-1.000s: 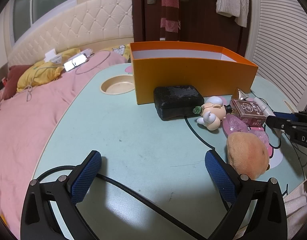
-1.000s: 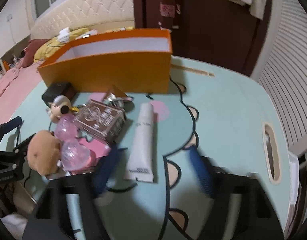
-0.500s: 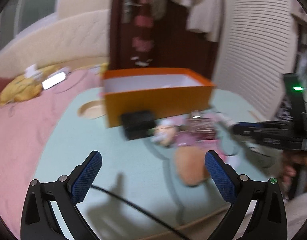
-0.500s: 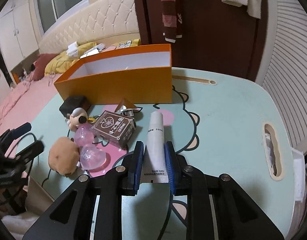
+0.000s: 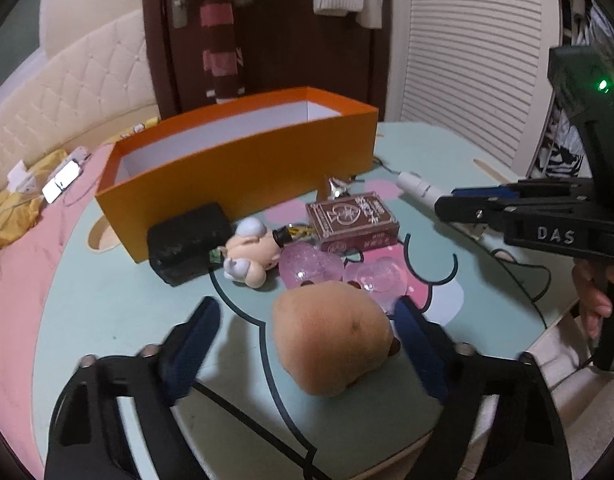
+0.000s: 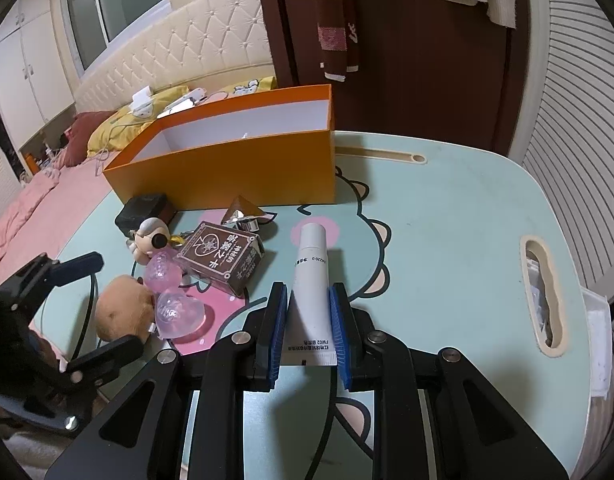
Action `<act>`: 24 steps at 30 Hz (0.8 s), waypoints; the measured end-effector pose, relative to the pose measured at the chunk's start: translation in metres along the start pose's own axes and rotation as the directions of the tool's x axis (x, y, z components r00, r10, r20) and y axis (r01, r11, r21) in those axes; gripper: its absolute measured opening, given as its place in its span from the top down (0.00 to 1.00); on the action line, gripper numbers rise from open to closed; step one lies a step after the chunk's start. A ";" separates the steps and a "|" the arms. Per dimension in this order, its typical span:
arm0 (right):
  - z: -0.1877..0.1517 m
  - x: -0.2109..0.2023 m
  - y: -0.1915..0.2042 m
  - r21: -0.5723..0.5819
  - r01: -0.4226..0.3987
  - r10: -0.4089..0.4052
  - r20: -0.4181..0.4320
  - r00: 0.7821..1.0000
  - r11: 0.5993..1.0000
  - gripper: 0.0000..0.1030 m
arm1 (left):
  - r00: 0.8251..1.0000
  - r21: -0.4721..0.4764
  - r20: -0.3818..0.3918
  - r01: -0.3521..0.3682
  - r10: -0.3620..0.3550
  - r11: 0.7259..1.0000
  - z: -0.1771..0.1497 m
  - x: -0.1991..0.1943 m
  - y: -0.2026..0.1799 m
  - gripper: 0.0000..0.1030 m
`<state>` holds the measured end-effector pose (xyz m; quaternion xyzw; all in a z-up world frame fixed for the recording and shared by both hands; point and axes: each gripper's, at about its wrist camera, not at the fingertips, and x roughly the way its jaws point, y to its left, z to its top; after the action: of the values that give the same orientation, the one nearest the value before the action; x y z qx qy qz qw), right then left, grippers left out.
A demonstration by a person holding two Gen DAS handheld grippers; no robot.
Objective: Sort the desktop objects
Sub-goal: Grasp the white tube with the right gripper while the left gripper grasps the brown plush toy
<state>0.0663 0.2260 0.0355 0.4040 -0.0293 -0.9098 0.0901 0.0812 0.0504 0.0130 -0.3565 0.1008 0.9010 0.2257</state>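
Note:
A brown plush toy (image 5: pixel 331 340) lies near the front edge of the mint table (image 5: pixel 119 312). My left gripper (image 5: pixel 307 328) is open and straddles it, one blue pad on each side. My right gripper (image 6: pixel 308 316) is shut on the flat end of a white tube (image 6: pixel 311 276); the tube's cap points toward the orange box (image 6: pixel 243 168). In the left wrist view the right gripper (image 5: pixel 447 202) is at the right with the tube's cap (image 5: pixel 417 186) sticking out. The orange box (image 5: pixel 243 164) stands open at the back.
Between plush and box lie two pink clear heart cases (image 5: pixel 311 266), a small doll figure (image 5: pixel 251 254), a black case (image 5: pixel 187 236), a brown card box (image 5: pixel 353 220) and a silver pyramid trinket (image 6: pixel 243 210). A black cable (image 5: pixel 243 404) crosses the table. A bed is at the left.
My left gripper has swung right and forward until it straddles the plush. My right gripper went from open around the tube to shut on it, and now holds it.

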 end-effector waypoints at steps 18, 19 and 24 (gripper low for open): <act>0.001 -0.003 0.006 -0.017 0.001 -0.001 0.012 1.000 1.000 0.77 | 0.995 -0.102 0.091 -0.036 0.045 0.994 0.004 -0.035 0.027 0.53; 0.002 -0.004 0.007 -0.018 -0.002 0.003 0.018 1.000 1.000 0.77 | 0.994 -0.102 0.099 -0.037 0.047 0.994 0.009 -0.038 0.030 0.53; 0.014 -0.009 0.012 -0.021 -0.031 0.032 0.042 0.999 0.999 0.77 | 0.988 -0.106 0.143 -0.037 0.052 0.994 0.040 -0.046 0.045 0.53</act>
<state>0.0637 0.2162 0.0533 0.3830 -0.0283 -0.9170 0.1078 0.0654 0.0097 0.0744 -0.2986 0.0454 0.9335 0.1934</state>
